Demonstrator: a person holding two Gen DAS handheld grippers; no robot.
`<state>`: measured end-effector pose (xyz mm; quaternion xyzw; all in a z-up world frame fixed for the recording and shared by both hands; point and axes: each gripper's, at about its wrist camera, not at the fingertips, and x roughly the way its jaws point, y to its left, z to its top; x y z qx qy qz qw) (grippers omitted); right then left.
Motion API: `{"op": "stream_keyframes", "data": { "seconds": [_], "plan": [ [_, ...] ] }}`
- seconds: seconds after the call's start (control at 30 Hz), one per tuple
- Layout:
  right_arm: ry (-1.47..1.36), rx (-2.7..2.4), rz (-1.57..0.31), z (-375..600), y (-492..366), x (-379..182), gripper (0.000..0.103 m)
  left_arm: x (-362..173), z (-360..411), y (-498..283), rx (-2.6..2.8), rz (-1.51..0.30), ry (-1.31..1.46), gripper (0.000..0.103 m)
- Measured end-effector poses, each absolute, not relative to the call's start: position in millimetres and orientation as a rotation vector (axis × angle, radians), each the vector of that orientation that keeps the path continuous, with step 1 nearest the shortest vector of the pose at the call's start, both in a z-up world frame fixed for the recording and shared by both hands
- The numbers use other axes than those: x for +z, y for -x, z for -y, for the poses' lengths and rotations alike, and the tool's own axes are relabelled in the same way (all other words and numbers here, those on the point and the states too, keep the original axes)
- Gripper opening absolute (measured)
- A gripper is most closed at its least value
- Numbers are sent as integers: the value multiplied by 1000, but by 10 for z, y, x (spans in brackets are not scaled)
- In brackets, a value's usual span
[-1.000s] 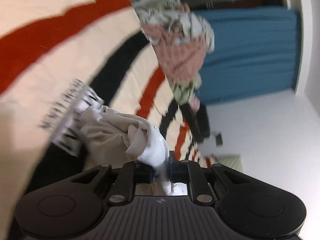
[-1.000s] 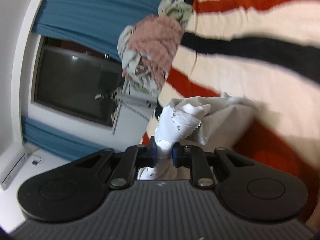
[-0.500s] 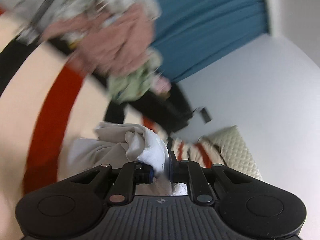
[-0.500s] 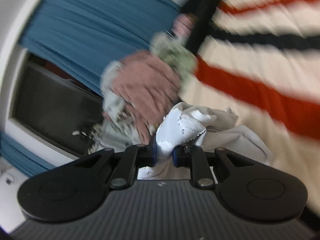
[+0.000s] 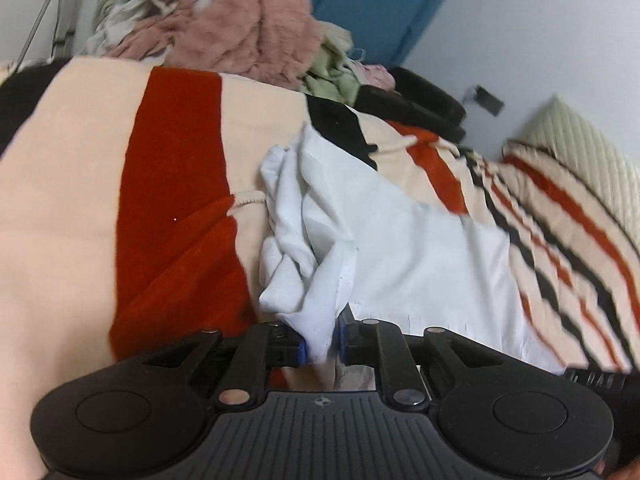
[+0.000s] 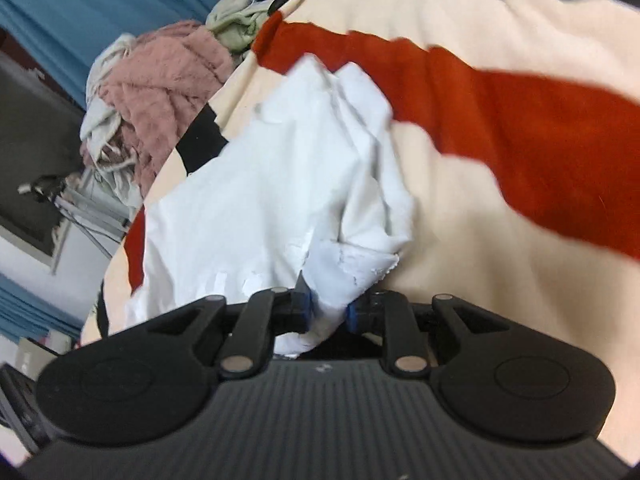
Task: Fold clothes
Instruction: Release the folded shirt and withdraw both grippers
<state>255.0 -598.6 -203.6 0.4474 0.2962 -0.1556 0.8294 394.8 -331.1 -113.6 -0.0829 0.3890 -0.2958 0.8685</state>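
Observation:
A white garment (image 5: 400, 240) lies spread on the striped cream, red and black blanket (image 5: 172, 184). My left gripper (image 5: 322, 350) is shut on a bunched edge of the white garment at its near left side. In the right wrist view the same white garment (image 6: 260, 184) stretches away to the left, and my right gripper (image 6: 328, 312) is shut on a bunched edge of it. Both grippers sit low, close to the blanket (image 6: 520, 128).
A pile of pink, green and pale clothes (image 5: 248, 32) lies at the far edge of the bed, also in the right wrist view (image 6: 160, 92). A black item (image 5: 416, 100) and a quilted pillow (image 5: 576, 152) lie by the wall. Blue curtain (image 6: 100, 4) behind.
Both grippers have swung down from pointing up at the room to facing the bed. The white garment, bunched before, now lies spread flat on the blanket between them.

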Motion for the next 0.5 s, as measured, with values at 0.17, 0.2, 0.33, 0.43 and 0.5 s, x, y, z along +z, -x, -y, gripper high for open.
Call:
{"op": "stream_keyframes", "data": {
  "seconds": [0.17, 0.2, 0.33, 0.43, 0.5],
  "plan": [
    [-934, -402, -674, 5868, -2302, -1680, 23, -831, 3197, -3642, -624, -814, 99, 32],
    [-914, -411, -677, 5809, -2229, -1549, 23, -709, 3160, -3569, -624, -811, 88, 34],
    [-861, -353, -625, 5612, -1919, -894, 23, -61, 2891, -3087, -629, -723, 56, 53],
    [-789, -320, -565, 5443, -1626, -413, 23, 434, 2721, -2678, -642, -656, 51, 60],
    [-722, -305, -556, 5288, -1427, -126, 23, 742, 2617, -2384, -647, -612, 38, 64]
  ]
}}
